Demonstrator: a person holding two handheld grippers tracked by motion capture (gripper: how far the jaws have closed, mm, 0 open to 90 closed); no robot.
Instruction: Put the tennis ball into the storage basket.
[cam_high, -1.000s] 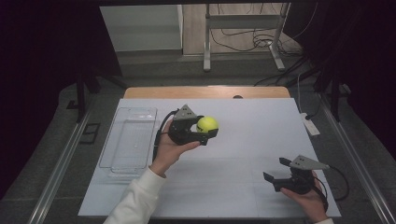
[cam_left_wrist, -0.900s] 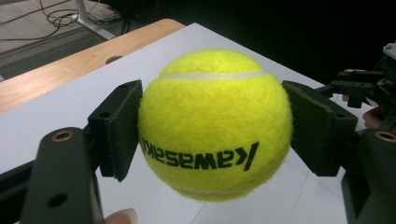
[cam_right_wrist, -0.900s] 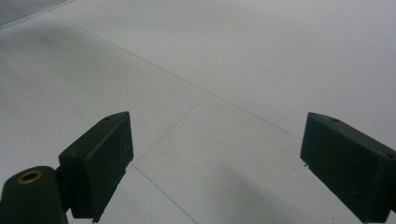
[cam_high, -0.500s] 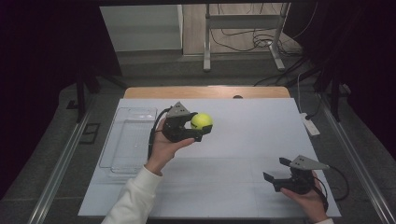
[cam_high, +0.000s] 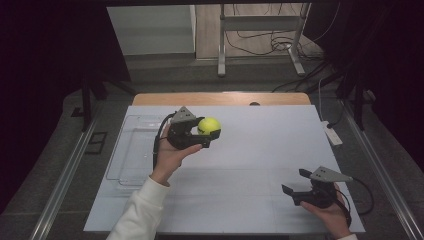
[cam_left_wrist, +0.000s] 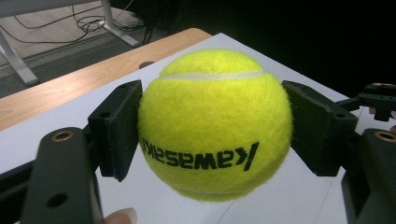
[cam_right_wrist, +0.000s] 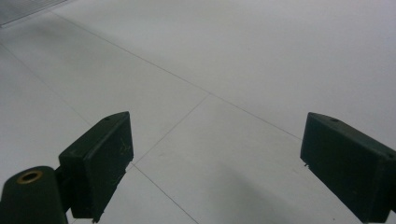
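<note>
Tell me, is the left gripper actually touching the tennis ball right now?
Touching. In the left gripper view, the left gripper has both jaws pressed flat against opposite sides of the tennis ball, with no gap at either pad, holding it above the table.

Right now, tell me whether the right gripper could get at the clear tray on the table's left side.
Probably not without a long move. The right gripper sits open at the table's near right; the clear tray lies far left, beyond the left gripper holding the tennis ball.

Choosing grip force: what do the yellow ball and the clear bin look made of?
Yellow tennis ball: fuzzy matte felt, likely over rubber; nap and white seam show. Clear rectangular bin: see-through glossy plastic, apparently; table shows through.
</note>
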